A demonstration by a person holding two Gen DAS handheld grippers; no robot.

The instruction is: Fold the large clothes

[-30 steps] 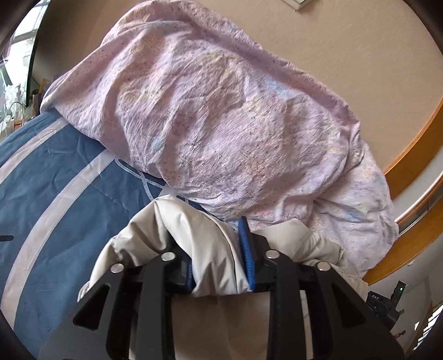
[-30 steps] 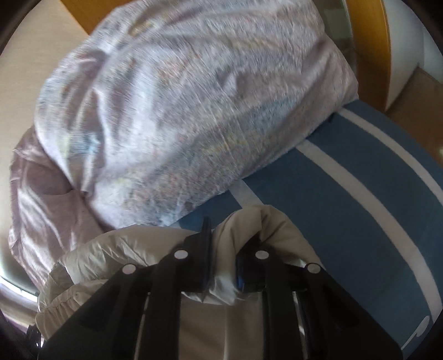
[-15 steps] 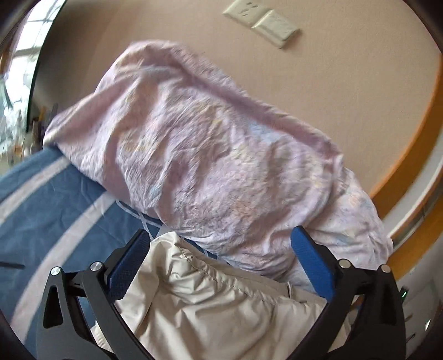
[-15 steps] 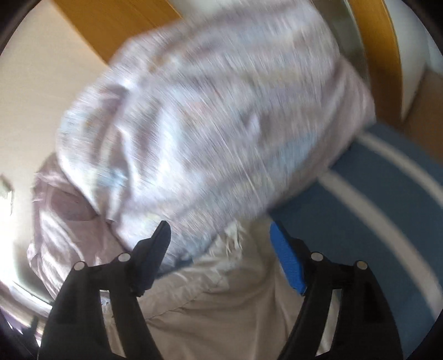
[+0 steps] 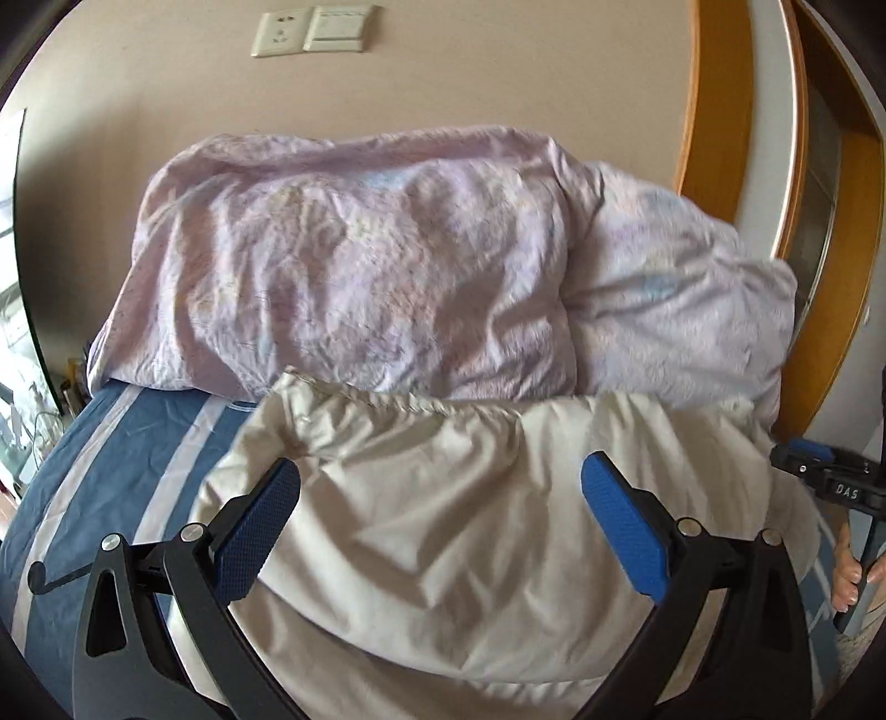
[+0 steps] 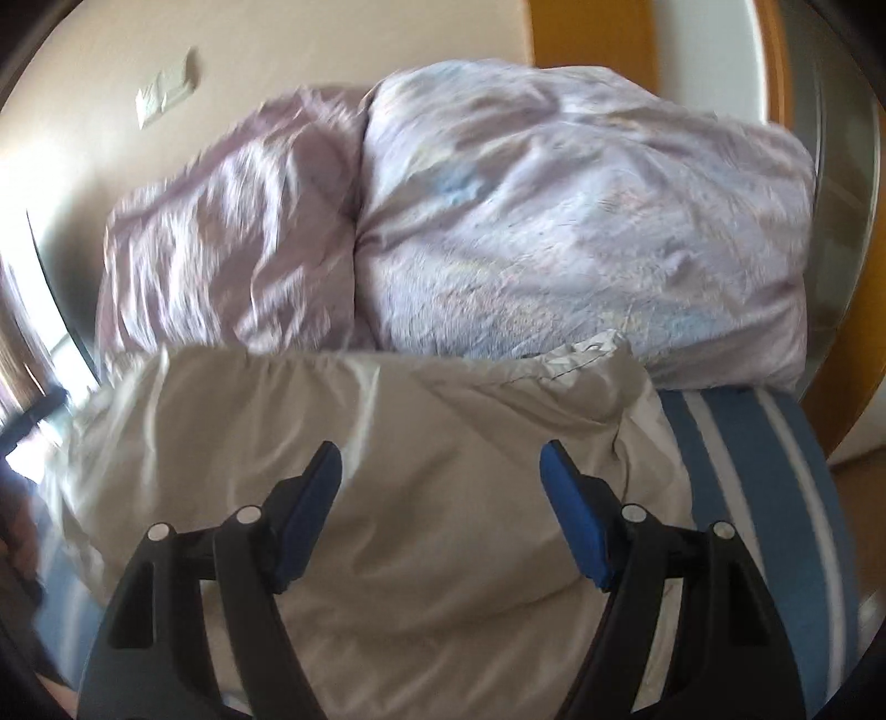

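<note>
Left gripper (image 5: 440, 487) stood wide, blue pads clear of cream padded garment (image 5: 470, 498) beneath, nothing pinched. Right gripper (image 6: 440, 471) likewise spread, gripping nothing, over same garment (image 6: 387, 459). Garment lay bunched on blue striped bedcover (image 5: 111, 443), top edge against two lilac pillows (image 5: 354, 266). Right-wrist view blurred; garment possibly overlapped pillow base. Wall sockets (image 5: 310, 30) sat above pillows.

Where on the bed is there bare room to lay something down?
Bare striped bedspread left of the cream jacket, below the pink pillow; a narrower strip on the jacket's other side. The head end is crowded: both pillows meet the jacket.
</note>
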